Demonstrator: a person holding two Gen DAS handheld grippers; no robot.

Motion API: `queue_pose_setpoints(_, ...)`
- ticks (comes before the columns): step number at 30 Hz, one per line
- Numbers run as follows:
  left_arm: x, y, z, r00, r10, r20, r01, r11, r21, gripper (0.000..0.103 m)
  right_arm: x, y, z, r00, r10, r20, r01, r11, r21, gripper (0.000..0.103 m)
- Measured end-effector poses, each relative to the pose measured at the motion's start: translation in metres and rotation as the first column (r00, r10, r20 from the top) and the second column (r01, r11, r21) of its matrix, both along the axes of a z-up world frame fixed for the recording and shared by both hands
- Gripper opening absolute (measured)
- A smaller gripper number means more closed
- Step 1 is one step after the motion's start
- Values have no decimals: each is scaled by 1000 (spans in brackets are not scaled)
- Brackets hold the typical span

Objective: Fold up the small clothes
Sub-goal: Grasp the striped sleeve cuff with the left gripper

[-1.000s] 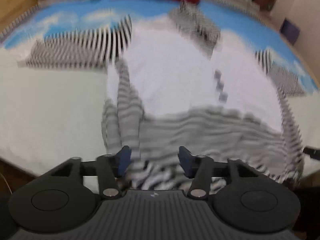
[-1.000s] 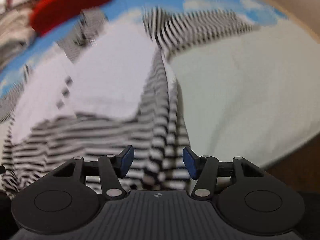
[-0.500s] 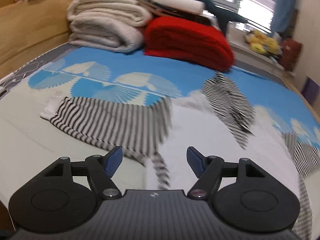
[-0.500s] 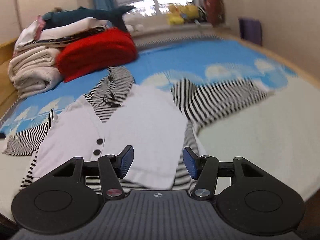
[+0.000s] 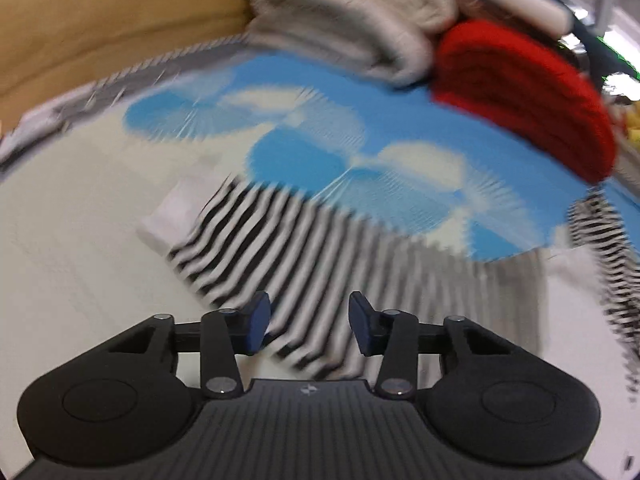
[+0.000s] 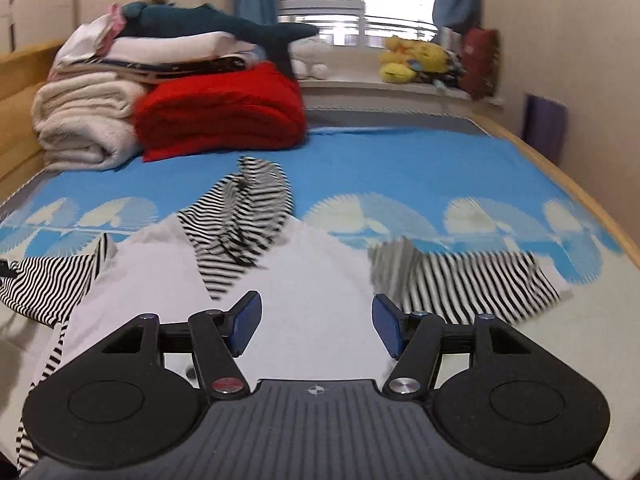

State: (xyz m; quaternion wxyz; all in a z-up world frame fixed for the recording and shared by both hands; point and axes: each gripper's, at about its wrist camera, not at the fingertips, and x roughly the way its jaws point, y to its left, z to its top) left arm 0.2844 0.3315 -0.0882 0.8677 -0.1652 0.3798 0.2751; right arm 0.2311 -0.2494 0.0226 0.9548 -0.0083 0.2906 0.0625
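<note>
Gaping with nothing held, left tongs and right tongs hover above the striped top.

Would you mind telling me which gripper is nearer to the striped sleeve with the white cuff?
Left. The left gripper hovers open right at that striped sleeve, near its white cuff. The right gripper is open over the white front panel.

Daylight came through the window, which was blown out to white glare. The right wrist view was mostly sharp, with the striped sleeve smeared. The left wrist view was heavily motion-blurred throughout. Fisheye distortion bent the edges, and the corners were dark.
</note>
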Motion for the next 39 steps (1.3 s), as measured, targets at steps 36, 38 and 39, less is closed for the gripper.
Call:
queue_pose_setpoints(36,35,-155,113,892,-331,309,330,942,58,4,91,29,-70,971,96,-221,-59,984,167,26)
queue_pose_setpoints(38,39,-213,119,830,-465,309,481,876,25,5,93,18,-70,971,67,-230,-24,982,186,27)
queue_pose_setpoints(39,42,-241,118,784,-550,290,582,813,-31,9,95,11,-70,970,48,-239,0,980,199,28)
